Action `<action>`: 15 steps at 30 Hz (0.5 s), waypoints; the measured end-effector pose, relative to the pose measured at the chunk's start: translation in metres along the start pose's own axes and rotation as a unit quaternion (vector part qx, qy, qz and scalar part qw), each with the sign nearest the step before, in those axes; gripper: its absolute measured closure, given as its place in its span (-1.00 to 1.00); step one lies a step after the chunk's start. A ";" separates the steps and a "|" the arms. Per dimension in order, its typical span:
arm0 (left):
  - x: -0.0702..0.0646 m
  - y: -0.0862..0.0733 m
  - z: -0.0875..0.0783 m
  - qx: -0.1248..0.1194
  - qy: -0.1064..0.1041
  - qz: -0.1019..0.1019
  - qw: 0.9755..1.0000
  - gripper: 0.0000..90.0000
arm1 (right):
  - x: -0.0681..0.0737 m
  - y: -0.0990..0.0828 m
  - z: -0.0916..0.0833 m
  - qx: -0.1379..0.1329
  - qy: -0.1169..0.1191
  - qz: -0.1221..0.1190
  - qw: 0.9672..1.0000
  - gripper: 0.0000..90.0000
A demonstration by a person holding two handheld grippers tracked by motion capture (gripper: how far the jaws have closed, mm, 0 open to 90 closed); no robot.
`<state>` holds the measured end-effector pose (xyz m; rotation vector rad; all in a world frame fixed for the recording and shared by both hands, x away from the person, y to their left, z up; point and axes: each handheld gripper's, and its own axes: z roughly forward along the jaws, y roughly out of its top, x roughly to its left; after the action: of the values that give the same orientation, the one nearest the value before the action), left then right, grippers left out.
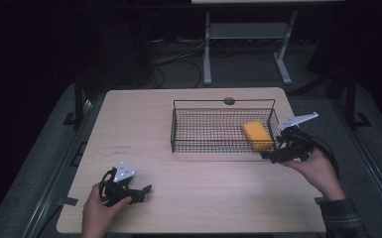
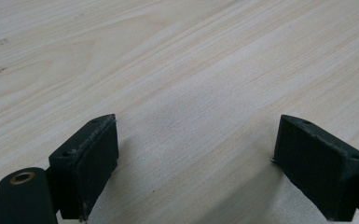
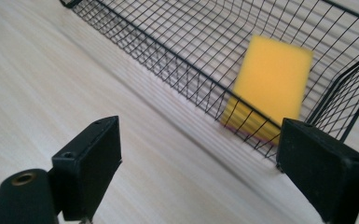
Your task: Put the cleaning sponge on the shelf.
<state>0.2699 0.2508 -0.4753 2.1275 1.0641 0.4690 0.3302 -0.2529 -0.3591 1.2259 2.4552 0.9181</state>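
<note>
The room is dark; a grey floor with loose cables [image 1: 178, 59] and the white legs of a second table [image 1: 248, 44] lie beyond the work area. The work surface is a light wood-grain table [image 1: 144, 129] with rounded corners. A black wire basket [image 1: 198, 131] stands on the far right part of the table. A yellow rectangular sponge [image 1: 258, 135] lies flat inside the basket, at its right end, against the near wall. The right gripper [image 1: 268, 156] is held in the person's right hand, just outside the basket's near right corner, jaws spread with nothing between them. The left gripper [image 1: 146, 190] rests low at the near left of the table, well apart from the basket, jaws spread over bare wood.
</note>
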 end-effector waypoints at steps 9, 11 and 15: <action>0.000 0.000 0.000 -0.001 0.000 -0.002 1.000 -0.72 | 0.009 -0.028 0.006 0.000 -0.002 0.000 1.000 -0.71; 0.000 0.000 0.000 -0.001 0.000 -0.002 1.000 -0.72 | 0.009 -0.034 0.009 0.002 -0.003 0.003 1.000 -0.72; 0.000 0.000 0.000 0.000 0.000 -0.001 1.000 -0.71 | 0.009 -0.047 0.015 0.001 -0.001 0.006 1.000 -0.73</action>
<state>0.2697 0.2507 -0.4753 2.1264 1.0661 0.4672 0.3023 -0.2607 -0.3997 1.2419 2.4501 0.9164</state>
